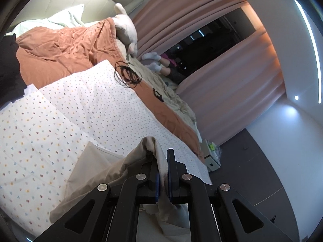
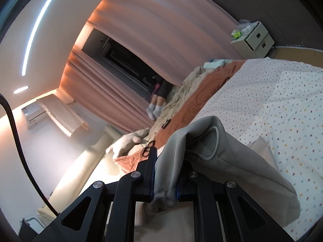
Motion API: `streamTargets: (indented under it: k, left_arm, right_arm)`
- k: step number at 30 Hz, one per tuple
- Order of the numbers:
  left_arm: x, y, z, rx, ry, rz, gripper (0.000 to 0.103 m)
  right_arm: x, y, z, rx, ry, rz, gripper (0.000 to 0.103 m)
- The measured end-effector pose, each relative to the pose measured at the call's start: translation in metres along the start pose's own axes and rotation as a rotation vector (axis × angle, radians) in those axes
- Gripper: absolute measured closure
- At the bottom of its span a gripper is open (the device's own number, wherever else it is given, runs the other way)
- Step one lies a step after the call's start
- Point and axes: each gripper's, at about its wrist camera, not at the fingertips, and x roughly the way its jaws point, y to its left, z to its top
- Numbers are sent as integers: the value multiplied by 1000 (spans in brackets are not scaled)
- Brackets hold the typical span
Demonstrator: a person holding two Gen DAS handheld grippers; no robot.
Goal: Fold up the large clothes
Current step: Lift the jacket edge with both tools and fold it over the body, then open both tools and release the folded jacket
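Bed (image 1: 60,121) fills both views, covered by a white dotted sheet (image 2: 282,100); rust-orange quilt (image 1: 60,50) and crumpled beige blanket (image 2: 181,92) beyond it. Pink curtains (image 2: 161,30) behind, dark window gap between them. No readable writing or brand anywhere.

Beige garment (image 1: 97,171) lies on the dotted sheet at the near edge, both ends lifted. Left gripper (image 1: 163,173) is clamped on a thin fold of it, jaws almost together, pointing slightly down. Right gripper (image 2: 166,173) is clenched on a thicker bunch with a rolled hem (image 2: 214,141), near level.

Only the left view shows a pillow (image 1: 60,18) and a tangled black cord (image 1: 127,74). Only the right view shows a wall AC unit (image 2: 34,113) and a black cable (image 2: 18,141). Both show a plush toy (image 1: 125,28), a white drawer unit (image 2: 254,38) and a person's socked feet (image 2: 153,109).
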Motion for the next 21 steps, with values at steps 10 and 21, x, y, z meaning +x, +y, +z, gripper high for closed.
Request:
streamTargets:
  k: [10, 21]
  left_arm:
    - [92, 34, 10, -5, 71, 94, 97]
    - [191, 73, 2, 19, 208, 218, 64]
  right_arm:
    - [85, -48, 6, 48, 50, -61, 88]
    - [157, -99, -1, 75, 106, -197, 67]
